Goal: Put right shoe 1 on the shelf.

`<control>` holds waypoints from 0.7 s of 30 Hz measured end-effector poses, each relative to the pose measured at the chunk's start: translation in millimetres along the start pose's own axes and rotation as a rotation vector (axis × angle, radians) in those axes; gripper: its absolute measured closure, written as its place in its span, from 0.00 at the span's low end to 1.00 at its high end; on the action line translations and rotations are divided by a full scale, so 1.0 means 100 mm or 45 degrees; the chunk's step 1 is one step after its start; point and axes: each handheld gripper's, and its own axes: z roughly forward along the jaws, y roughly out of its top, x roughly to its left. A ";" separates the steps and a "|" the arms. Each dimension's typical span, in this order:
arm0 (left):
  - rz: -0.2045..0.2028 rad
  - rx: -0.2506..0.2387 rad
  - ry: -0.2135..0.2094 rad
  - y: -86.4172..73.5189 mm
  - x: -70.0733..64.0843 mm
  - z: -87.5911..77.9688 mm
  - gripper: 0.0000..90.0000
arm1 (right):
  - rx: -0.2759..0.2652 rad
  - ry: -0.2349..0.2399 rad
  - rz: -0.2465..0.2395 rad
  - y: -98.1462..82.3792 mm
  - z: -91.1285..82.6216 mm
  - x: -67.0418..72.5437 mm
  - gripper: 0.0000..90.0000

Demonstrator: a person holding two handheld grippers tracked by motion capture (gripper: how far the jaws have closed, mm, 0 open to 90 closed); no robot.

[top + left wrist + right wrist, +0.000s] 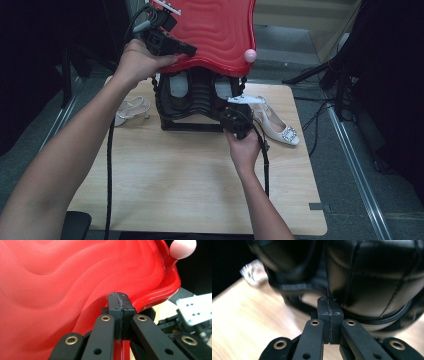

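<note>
A red hard shell [210, 30] with a wavy surface stands raised above a black quilted body [195, 102] at the far middle of the wooden table [190, 175]. My left gripper [190, 50] is shut, its tips against the shell's lower left rim; in the left gripper view the left gripper [121, 302] has its pads pressed together in front of the red shell [62, 290]. My right gripper [232, 112] is shut at the black body's right front corner. In the right gripper view the right gripper [329, 306] touches a stitched seam of the black quilted body [374, 277]. I see nothing held between either pair of pads.
A pink ball [250, 55] sits on the shell's right edge. A white heeled shoe with a jewelled buckle [280, 131] lies right of the black body, and a silver sandal [131, 107] lies left of it. Cables trail from both grippers across the table.
</note>
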 end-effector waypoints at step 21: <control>-0.021 0.005 -0.004 0.01 0.02 0.00 1.00 | 0.083 0.000 0.023 -0.02 0.28 -0.11 1.00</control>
